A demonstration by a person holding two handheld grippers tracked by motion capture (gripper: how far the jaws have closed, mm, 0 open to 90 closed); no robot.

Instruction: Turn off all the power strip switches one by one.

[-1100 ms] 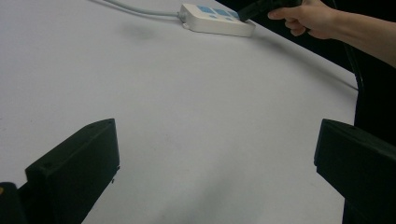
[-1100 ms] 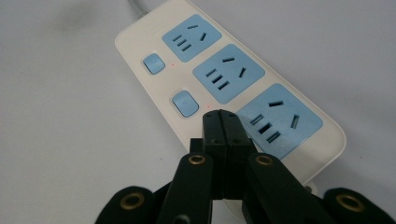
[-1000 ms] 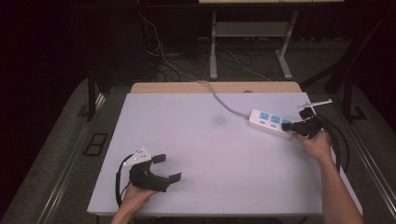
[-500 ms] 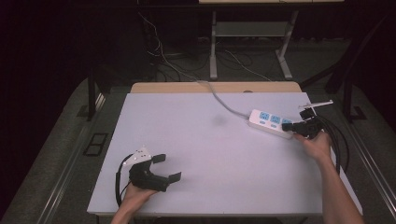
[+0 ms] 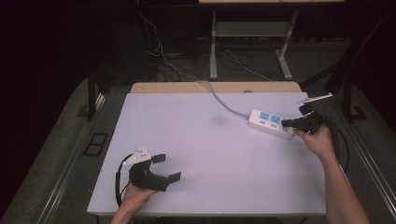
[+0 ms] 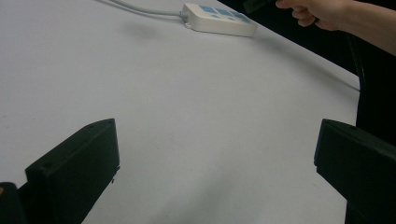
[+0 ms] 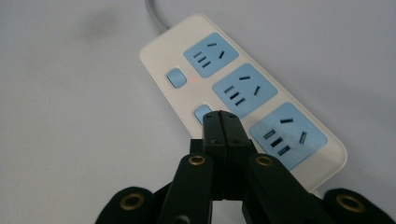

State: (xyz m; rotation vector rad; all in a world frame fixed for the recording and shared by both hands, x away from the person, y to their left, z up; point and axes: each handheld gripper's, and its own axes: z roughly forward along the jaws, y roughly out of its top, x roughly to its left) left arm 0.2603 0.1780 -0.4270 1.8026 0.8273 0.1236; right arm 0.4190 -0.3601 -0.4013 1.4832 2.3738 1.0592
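White table (image 5: 215, 154) (dark room)

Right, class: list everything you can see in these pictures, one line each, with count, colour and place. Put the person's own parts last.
Power strip: one, white with three blue sockets, far right of the table.
Switch buttons: at least two, blue, beside the sockets.
Cord: one, grey, from the strip over the far edge.
Table: one, pale grey top.
Left hand-held gripper: one, black, open, near left.
Right hand-held gripper: one, black, shut, tips at a switch button.
Hands: two, one on each gripper.
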